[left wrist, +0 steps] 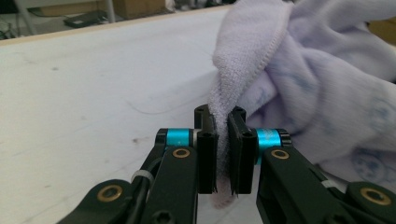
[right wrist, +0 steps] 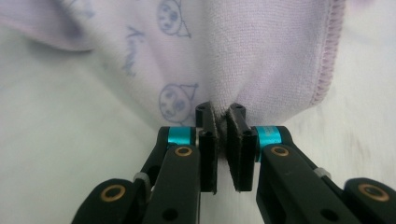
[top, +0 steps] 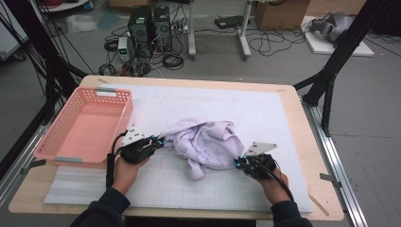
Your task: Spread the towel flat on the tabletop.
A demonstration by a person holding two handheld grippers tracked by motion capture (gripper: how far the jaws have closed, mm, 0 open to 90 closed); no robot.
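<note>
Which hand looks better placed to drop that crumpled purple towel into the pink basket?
Probably the left. The left gripper sits right beside the pink basket, shut on the towel. The right gripper, also shut on the towel, is farther from the basket, across the cloth.

High cam above table (top: 283,101), looking down; both gripper cams close (jaw-level) on shared towel (top: 208,144).

On table: 1 lilac towel (top: 208,144), 1 pink basket (top: 87,124), 1 white mat (top: 227,109), 2 grippers – left gripper (top: 160,141), right gripper (top: 237,162); 2 PC towers (top: 150,24) on floor.
</note>
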